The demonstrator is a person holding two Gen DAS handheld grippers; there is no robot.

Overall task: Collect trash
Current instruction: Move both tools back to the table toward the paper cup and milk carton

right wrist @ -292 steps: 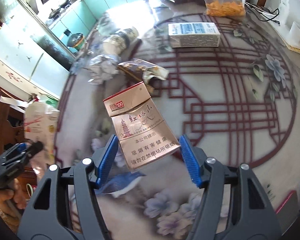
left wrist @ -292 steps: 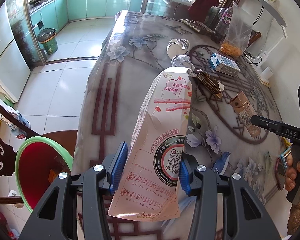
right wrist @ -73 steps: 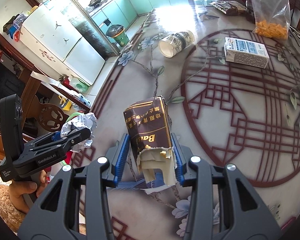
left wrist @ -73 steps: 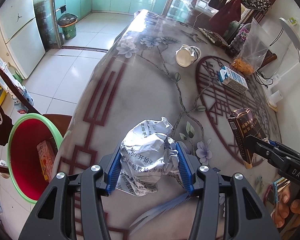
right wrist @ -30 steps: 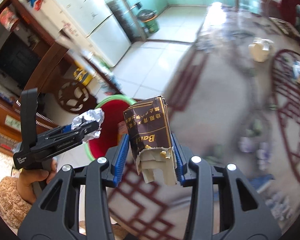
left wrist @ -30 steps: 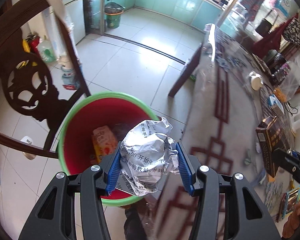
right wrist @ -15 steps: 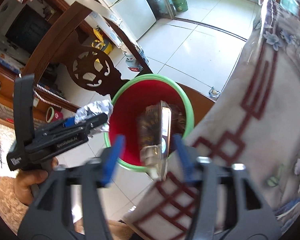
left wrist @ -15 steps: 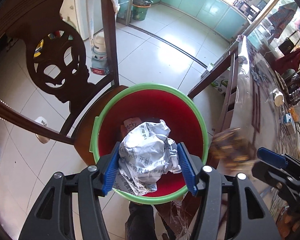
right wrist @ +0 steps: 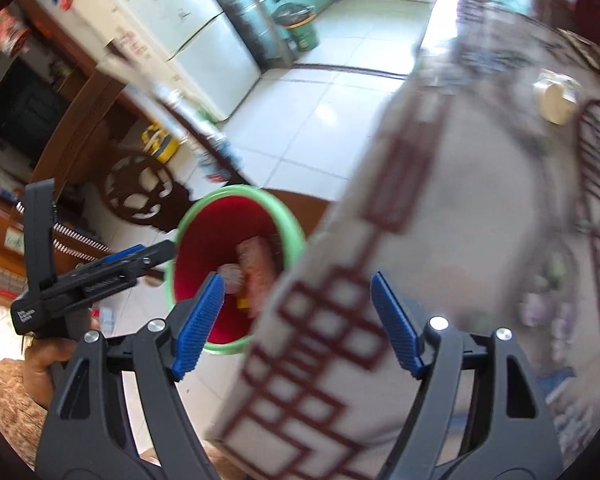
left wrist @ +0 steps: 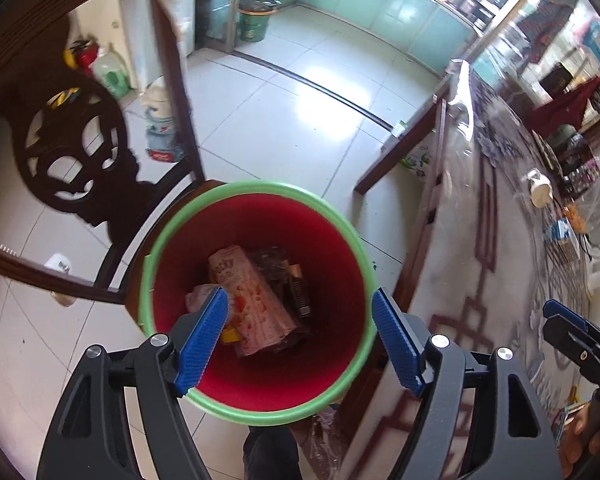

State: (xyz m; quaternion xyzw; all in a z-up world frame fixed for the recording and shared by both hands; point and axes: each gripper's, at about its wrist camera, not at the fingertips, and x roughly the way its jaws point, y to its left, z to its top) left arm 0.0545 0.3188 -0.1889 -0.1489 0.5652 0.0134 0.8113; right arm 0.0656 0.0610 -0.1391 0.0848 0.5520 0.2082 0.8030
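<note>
A red bin with a green rim (left wrist: 260, 189) stands on the floor beside the table. Inside lie a pink snack carton (left wrist: 256, 300), a dark packet (left wrist: 296, 280) and a pale crumpled lump (left wrist: 200, 298). My left gripper (left wrist: 299, 294) hangs straight over the bin, its jaws opening with nothing between them. My right gripper (right wrist: 297, 277) is open and empty above the table's edge, with the bin (right wrist: 240, 192) to its left. The right gripper (left wrist: 560, 324) shows at the left wrist view's right edge. The left gripper (right wrist: 156, 250) reaches in from the left of the right wrist view.
A dark carved wooden chair (left wrist: 72, 148) stands against the bin's left side. The table (right wrist: 460, 200) has a floral cloth under clear plastic and carries a tipped paper cup (right wrist: 556, 100). A green dustbin (left wrist: 256, 20) and a fridge (right wrist: 204, 40) stand farther off on the tiled floor.
The crumpled paper ball has left the left gripper and the dark packet has dropped from the right one into the bin. Both jaws stand wider. The right view has swung toward the table.
</note>
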